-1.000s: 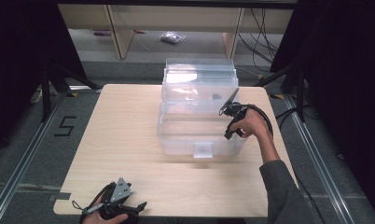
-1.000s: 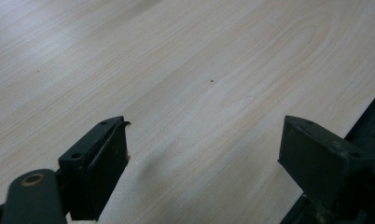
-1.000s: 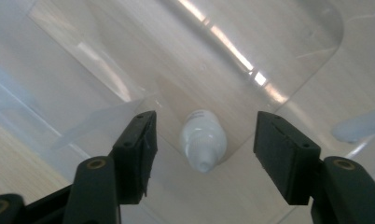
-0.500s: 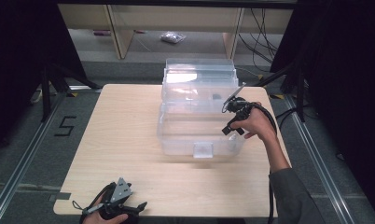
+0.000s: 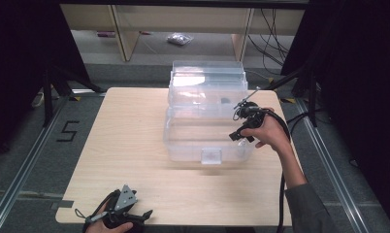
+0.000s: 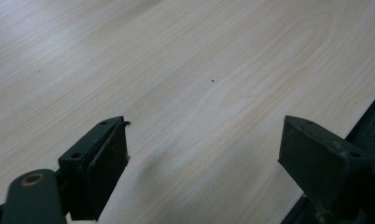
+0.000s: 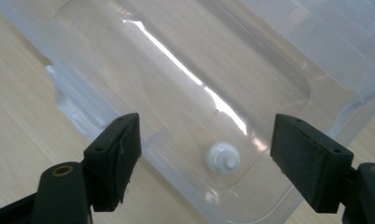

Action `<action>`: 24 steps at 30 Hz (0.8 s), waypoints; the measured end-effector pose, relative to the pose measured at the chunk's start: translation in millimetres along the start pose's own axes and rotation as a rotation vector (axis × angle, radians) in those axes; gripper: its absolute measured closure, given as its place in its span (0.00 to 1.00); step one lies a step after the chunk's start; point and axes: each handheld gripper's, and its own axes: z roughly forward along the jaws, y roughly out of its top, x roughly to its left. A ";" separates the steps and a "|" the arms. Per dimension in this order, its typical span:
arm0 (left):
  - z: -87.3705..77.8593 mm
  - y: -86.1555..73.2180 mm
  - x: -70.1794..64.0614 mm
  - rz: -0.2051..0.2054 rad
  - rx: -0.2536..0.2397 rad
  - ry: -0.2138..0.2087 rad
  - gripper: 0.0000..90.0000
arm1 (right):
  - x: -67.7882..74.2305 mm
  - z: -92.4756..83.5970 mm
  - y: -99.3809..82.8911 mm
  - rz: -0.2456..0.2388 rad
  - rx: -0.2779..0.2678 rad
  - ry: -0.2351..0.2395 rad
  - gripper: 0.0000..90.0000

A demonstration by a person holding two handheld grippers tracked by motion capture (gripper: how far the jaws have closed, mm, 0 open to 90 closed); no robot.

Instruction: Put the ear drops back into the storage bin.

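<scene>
The right gripper (image 5: 240, 127) is held above the clear bin (image 5: 183, 141), jaws just opened wide, empty; a small white cap (image 7: 222, 158) lies directly below, on the bin's floor.

The left gripper (image 5: 119, 213) is running off the bottom edge of the high view, at the table's (image 5: 130, 131) near left corner, so the hand beneath it is mostly hiding. In the right gripper view, the clear box (image 7: 251, 70) is spilling past the top and right edges. A small white part (image 7: 222, 158) (cap or knob, too blurred to tell) is lying inside it.
</scene>
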 end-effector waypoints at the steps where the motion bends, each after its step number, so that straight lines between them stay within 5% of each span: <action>1: 0.5 0.0 -0.3 -0.008 -0.005 -0.002 0.17 | 4.1 -2.0 -1.8 0.030 0.006 0.001 0.28; 24: 0.5 -0.1 -0.4 -0.006 0.000 0.000 0.17 | 16.9 -13.8 -27.5 0.013 -0.074 0.015 0.28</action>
